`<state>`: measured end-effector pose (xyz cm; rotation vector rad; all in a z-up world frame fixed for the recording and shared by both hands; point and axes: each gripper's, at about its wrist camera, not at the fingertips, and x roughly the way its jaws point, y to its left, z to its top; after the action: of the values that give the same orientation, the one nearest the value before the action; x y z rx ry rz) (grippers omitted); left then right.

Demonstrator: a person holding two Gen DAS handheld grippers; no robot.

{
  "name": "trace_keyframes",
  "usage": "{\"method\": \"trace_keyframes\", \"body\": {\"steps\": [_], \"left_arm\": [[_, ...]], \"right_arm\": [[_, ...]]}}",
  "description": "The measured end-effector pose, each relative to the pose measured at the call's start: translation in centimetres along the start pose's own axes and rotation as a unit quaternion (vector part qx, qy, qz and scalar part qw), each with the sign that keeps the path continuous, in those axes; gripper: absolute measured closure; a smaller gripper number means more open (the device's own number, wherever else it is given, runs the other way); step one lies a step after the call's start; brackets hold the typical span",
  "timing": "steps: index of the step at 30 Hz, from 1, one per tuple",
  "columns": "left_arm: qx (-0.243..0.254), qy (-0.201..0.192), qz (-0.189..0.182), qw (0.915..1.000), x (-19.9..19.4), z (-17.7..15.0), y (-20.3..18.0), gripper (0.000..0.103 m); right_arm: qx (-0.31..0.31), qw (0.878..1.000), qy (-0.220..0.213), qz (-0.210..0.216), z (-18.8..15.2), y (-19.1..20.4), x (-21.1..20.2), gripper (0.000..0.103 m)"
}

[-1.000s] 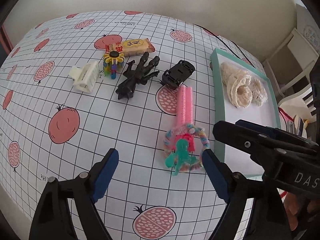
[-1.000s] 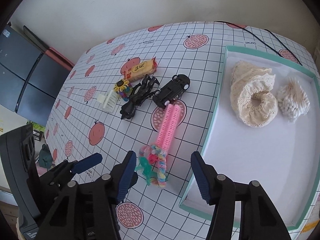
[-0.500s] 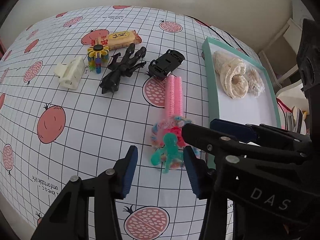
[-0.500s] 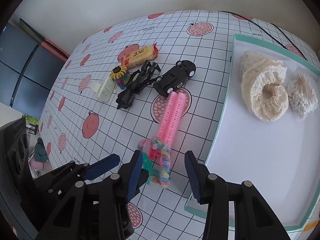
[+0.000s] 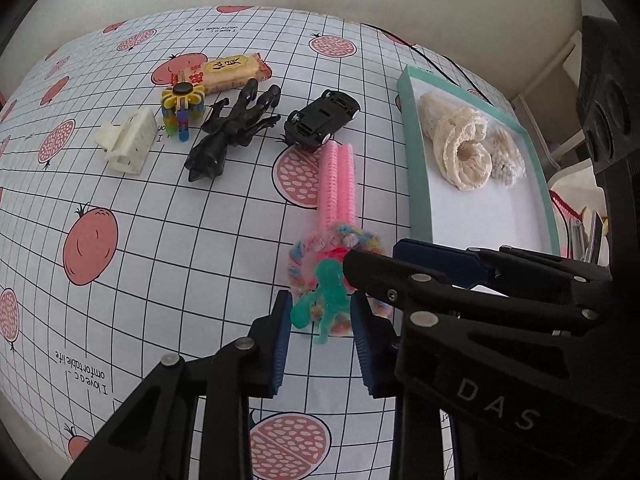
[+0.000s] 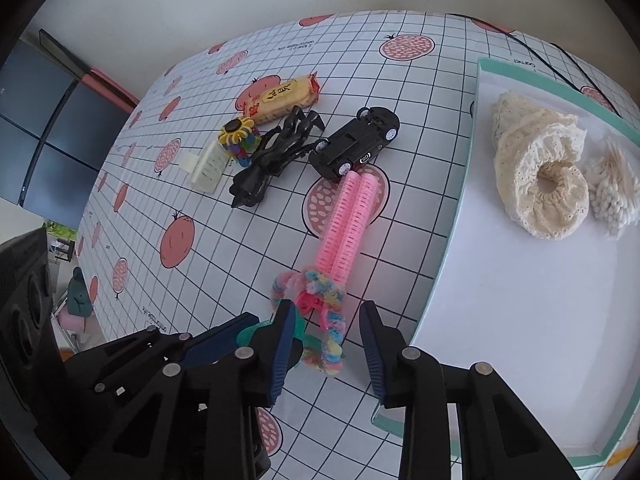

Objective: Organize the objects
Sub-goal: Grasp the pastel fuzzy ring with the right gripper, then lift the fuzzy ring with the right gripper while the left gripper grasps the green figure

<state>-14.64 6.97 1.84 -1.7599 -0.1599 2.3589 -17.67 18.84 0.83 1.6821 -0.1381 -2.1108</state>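
Note:
A small teal rubber figure (image 5: 329, 292) lies on a pastel fuzzy ring (image 5: 360, 238) at the near end of two pink hair rollers (image 5: 338, 184). My left gripper (image 5: 322, 320) is open, its blue pads close on either side of the figure. My right gripper (image 6: 326, 332) is open too and straddles the fuzzy ring (image 6: 332, 320); its left finger hides most of the figure. In the left wrist view the right gripper's black fingers (image 5: 400, 276) cross in from the right, over the ring.
A teal-rimmed tray (image 6: 460, 184) on the right holds a cream lace cap (image 6: 536, 176) and cotton swabs (image 6: 612, 188). Further back lie a black toy car (image 5: 322, 118), a black creature figure (image 5: 232, 132), a snack bar (image 5: 228, 70), a sunflower block toy (image 5: 182, 108) and a white clip (image 5: 128, 142).
Both grippers have moved down and in toward the ring and figure. The left jaws have narrowed from wide apart to just around the figure; the right jaws have narrowed slightly.

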Motion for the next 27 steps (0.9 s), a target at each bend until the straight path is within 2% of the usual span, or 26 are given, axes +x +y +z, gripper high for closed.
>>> {"method": "trace_keyframes", "body": {"steps": [9,12,16,27], "left_arm": [[-0.003,0.000,-0.010,0.9999,0.12,-0.08,0.14,0.073],[-0.013,0.003,-0.024,0.9996,0.49,0.15,0.25,0.073],[-0.014,0.007,-0.024,0.9996,0.76,0.10,0.22,0.073],[-0.022,0.013,-0.040,0.9989,0.46,-0.09,0.62,0.077]], "right_arm": [[0.000,1.000,0.002,0.005,0.00,0.00,0.47,0.080],[0.008,1.000,0.002,0.011,0.10,-0.25,0.36,0.089],[0.010,1.000,0.002,0.011,0.10,-0.37,0.41,0.092],[0.005,1.000,-0.008,0.006,0.22,-0.28,-0.01,0.092]]}}
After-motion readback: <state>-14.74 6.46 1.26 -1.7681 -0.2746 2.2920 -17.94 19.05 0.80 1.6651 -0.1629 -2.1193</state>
